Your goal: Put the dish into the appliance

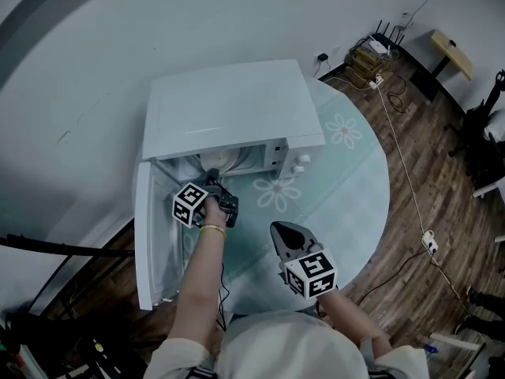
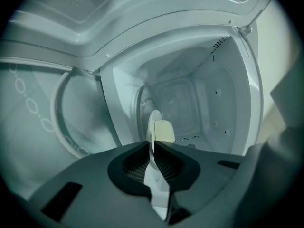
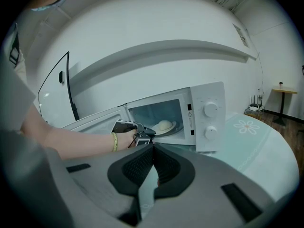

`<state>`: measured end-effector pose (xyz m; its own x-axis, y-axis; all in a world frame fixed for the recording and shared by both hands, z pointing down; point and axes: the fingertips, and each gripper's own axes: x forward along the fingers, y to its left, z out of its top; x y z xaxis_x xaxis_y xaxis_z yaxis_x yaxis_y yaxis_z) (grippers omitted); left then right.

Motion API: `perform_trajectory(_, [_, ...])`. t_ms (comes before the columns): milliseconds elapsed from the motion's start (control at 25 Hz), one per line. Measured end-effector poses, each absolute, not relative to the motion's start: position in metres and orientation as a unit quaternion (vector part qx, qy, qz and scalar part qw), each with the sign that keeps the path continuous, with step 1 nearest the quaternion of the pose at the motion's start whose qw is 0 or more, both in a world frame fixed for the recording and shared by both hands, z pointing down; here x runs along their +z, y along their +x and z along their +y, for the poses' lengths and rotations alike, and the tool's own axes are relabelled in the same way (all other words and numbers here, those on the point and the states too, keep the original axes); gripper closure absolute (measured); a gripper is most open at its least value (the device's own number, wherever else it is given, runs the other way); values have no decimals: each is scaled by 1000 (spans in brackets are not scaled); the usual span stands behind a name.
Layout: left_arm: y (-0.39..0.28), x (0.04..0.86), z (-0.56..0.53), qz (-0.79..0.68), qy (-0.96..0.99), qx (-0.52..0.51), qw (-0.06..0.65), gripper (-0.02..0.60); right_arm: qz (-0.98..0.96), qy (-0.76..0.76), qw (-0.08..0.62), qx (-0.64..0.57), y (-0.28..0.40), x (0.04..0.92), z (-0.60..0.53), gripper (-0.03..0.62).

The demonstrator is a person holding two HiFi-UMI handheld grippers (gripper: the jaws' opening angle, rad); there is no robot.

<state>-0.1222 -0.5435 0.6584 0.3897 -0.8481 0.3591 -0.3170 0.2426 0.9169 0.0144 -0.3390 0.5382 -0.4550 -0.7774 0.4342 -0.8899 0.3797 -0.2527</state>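
The round table (image 1: 355,180) carries a white microwave (image 1: 229,105) at its far left edge, close to the wall. The microwave's door (image 1: 146,235) is swung wide open to the left and reaches out past the table's left edge. The rest of the tabletop, from the microwave's front to the near and right edges, is bare cloth.

The left gripper (image 2: 152,146) is at the mouth of the cavity, just beside the open door. Its jaws are almost together and clenched on the near rim of the dish (image 2: 153,122), which passes edge-on between the pads. The right gripper (image 3: 152,148) hangs over the table's near edge, well apart from the microwave. Its jaws are pressed together with nothing between them.

The dish is a white plate with a pale rounded lump of food (image 2: 164,131) on it. From the left gripper's jaws it reaches straight ahead into the cavity. In the right gripper view it sits inside the opening, about midway between the side walls, with open space above it and behind it. Whether it already rests on the cavity floor I cannot tell.
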Motion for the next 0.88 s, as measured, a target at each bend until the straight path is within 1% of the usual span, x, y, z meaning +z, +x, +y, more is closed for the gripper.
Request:
perform_trajectory(120, [-120, 659, -542, -504, 583, -206, 602, 545, -823, 505, 123, 228, 13, 538, -339, 589])
perform_trajectory(200, [-118, 659, -540, -504, 594, -190, 598, 529, -824, 504, 123, 227, 12, 537, -338, 589])
perform_trajectory(240, [-117, 660, -538, -500, 598, -183, 599, 511, -825, 503, 122, 226, 11, 536, -338, 589])
perform_trajectory(320, [-112, 662, -534, -488, 600, -178, 608, 437, -826, 503, 121, 226, 10, 535, -337, 588])
perform_trajectory(360, [-111, 663, -532, -483, 599, -180, 613, 431, -826, 503, 120, 225, 10, 535, -336, 588])
perform_trajectory(680, [-112, 663, -510, -477, 598, -185, 617, 430, -826, 504, 120, 223, 9, 534, -326, 589])
perform_trajectory(880, [-108, 649, -490, -466, 620, -175, 607, 431, -825, 506, 114, 222, 10, 534, -317, 589])
